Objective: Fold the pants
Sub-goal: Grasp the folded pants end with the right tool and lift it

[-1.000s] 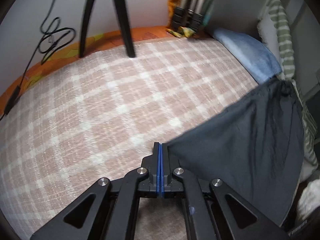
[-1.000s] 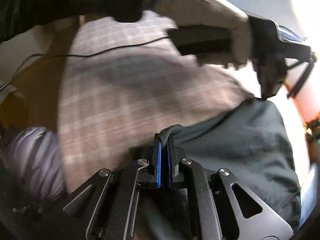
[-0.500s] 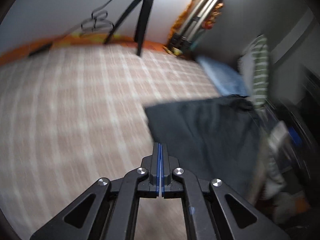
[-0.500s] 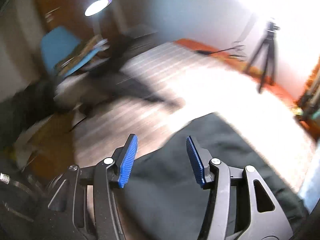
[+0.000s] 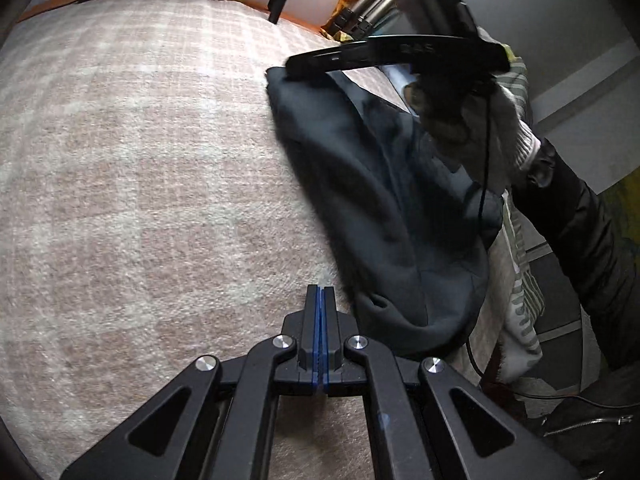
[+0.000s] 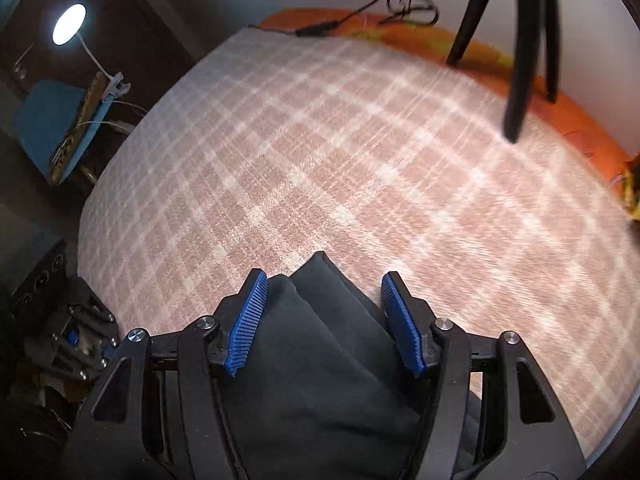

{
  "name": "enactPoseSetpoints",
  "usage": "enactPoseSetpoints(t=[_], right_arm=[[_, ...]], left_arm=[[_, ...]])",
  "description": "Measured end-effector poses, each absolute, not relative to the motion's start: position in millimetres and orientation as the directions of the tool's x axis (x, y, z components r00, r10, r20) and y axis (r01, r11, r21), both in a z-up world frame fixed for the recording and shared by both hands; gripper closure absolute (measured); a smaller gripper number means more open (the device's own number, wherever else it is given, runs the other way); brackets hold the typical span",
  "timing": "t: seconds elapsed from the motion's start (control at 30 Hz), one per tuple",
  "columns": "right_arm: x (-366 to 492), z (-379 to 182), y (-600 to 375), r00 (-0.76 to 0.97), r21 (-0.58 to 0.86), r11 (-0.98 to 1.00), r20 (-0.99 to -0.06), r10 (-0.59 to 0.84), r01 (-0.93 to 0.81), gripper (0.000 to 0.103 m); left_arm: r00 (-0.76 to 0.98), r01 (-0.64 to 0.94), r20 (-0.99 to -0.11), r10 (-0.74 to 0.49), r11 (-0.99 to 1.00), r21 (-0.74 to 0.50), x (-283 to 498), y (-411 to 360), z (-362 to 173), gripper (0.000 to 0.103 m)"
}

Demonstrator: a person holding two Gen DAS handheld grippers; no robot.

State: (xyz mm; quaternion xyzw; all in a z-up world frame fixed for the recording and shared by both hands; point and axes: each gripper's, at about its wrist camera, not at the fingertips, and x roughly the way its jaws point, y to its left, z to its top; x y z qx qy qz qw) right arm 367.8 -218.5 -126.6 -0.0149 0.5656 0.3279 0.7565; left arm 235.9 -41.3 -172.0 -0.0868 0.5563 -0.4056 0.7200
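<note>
Fingers of the left gripper press together on nothing; the right gripper spreads wide over dark pants near the plaid blanket's edge.

You get dim, fisheye-bent views with dark corners, motion blur on the plaid bed, and glare from the lamp.

Pants on blanket, right of left tongs; end between right tongs pads.
</note>
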Motion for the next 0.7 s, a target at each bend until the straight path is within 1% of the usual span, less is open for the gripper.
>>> enactPoseSetpoints(t=[0.03, 0.07, 0.1, 0.13, 0.17, 0.23, 0.33, 0.43, 0.5, 0.57, 0.6, 0.7], right_arm=[[364.5, -128.3, -214.2, 0.133, 0.351, 0.776, -0.866, 0.482, -0.525, 0.041], [360.8, -128.4, -210.0, 0.131, 0.334, 0.777, -0.875, 0.466, -0.533, 0.047], [357.2, -127.8, -205.5, 0.134, 0.296, 0.791, -0.895, 0.426, -0.536, 0.070], [354.7, -126.5, -202.0, 0.138, 0.256, 0.807, -0.914, 0.381, -0.532, 0.084], [352.2, -122.0, -198.6, 0.144, 0.217, 0.821, -0.930, 0.339, -0.527, 0.094], [342.0, -100.7, -188.8, 0.170, 0.143, 0.825, -0.946, 0.277, -0.547, 0.096], [326.7, -62.6, -171.1, 0.209, 0.066, 0.797, -0.949, 0.236, -0.600, 0.096], [322.8, -42.8, -168.7, 0.255, 0.040, 0.800, -0.937, 0.238, -0.599, 0.097], [325.2, -39.7, -183.5, 0.300, 0.035, 0.826, -0.922, 0.243, -0.562, 0.098], [333.3, -39.8, -205.4, 0.298, 0.077, 0.844, -0.915, 0.271, -0.530, 0.098], [333.2, -41.1, -209.8, 0.296, 0.088, 0.847, -0.913, 0.279, -0.525, 0.098], [324.1, -47.0, -227.9, 0.319, 0.061, 0.850, -0.911, 0.262, -0.522, 0.098]], left_arm=[[0.052, 0.493, -0.732, -0.679, 0.655, -0.572, 235.4, -44.1, -172.4, 0.103], [0.051, 0.503, -0.735, -0.676, 0.653, -0.566, 234.1, -46.2, -172.0, 0.103], [0.052, 0.512, -0.738, -0.673, 0.652, -0.559, 232.9, -47.5, -170.9, 0.103], [0.054, 0.518, -0.739, -0.671, 0.652, -0.554, 233.7, -49.1, -169.7, 0.103], [0.053, 0.523, -0.739, -0.672, 0.649, -0.553, 235.0, -51.1, -167.9, 0.103], [0.057, 0.533, -0.739, -0.671, 0.647, -0.545, 236.3, -54.4, -166.9, 0.103], [0.076, 0.539, -0.732, -0.677, 0.646, -0.541, 242.6, -53.1, -164.7, 0.103], [0.067, 0.526, -0.679, -0.731, 0.604, -0.599, 249.7, -55.6, -161.9, 0.103], [0.011, 0.581, -0.675, -0.738, 0.554, -0.597, 239.4, -72.2, -159.5, 0.103], [-0.038, 0.637, -0.713, -0.700, 0.533, -0.557, 223.2, -87.4, -162.5, 0.103], [-0.049, 0.647, -0.725, -0.687, 0.531, -0.547, 217.5, -90.5, -165.5, 0.103], [-0.072, 0.606, -0.700, -0.710, 0.527, -0.596, 215.6, -81.8, -166.8, 0.103]])
